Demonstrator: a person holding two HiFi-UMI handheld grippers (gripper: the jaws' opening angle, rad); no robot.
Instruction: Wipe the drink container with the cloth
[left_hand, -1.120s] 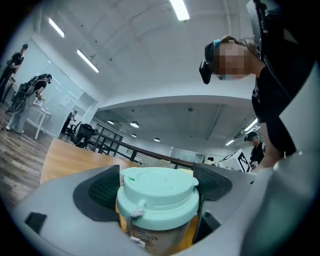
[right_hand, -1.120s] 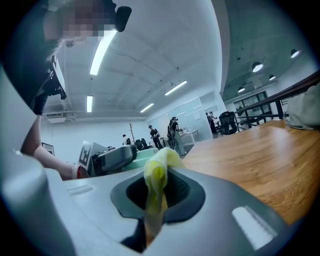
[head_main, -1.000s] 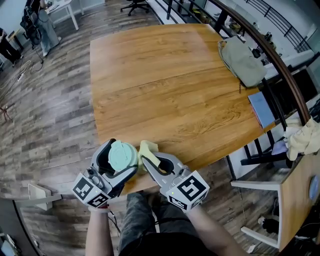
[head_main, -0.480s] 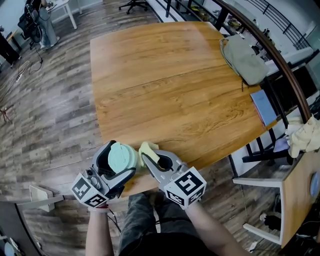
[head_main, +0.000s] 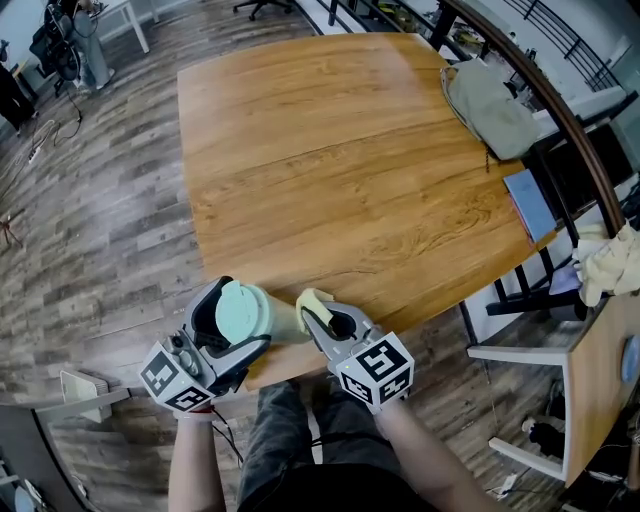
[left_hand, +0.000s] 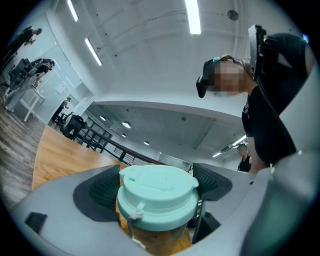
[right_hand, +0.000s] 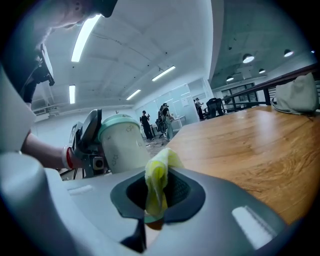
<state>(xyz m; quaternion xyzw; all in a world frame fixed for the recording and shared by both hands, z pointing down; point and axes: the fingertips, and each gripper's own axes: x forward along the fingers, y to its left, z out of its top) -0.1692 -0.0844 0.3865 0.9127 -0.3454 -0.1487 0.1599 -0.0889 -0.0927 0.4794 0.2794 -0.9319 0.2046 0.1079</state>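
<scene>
The drink container (head_main: 246, 312) is a pale cup with a mint-green lid (left_hand: 157, 196). My left gripper (head_main: 235, 322) is shut on it near the table's front edge, holding it tilted with the lid toward the camera. In the right gripper view the cup (right_hand: 122, 145) shows to the left, clamped in the left gripper. My right gripper (head_main: 316, 309) is shut on a folded yellow cloth (right_hand: 157, 182). The cloth (head_main: 312, 300) sits just right of the cup's side, close to it; I cannot tell whether they touch.
The wooden table (head_main: 340, 170) stretches ahead. A grey-green bag (head_main: 490, 105) lies at its far right, with a blue book (head_main: 530, 205) on a chair beside it. A railing and shelves run along the right. Wood floor lies to the left.
My right gripper has shifted to the right with the cloth, moving a little away from the lid along the cup's side. The left gripper has kept the cup in place.
</scene>
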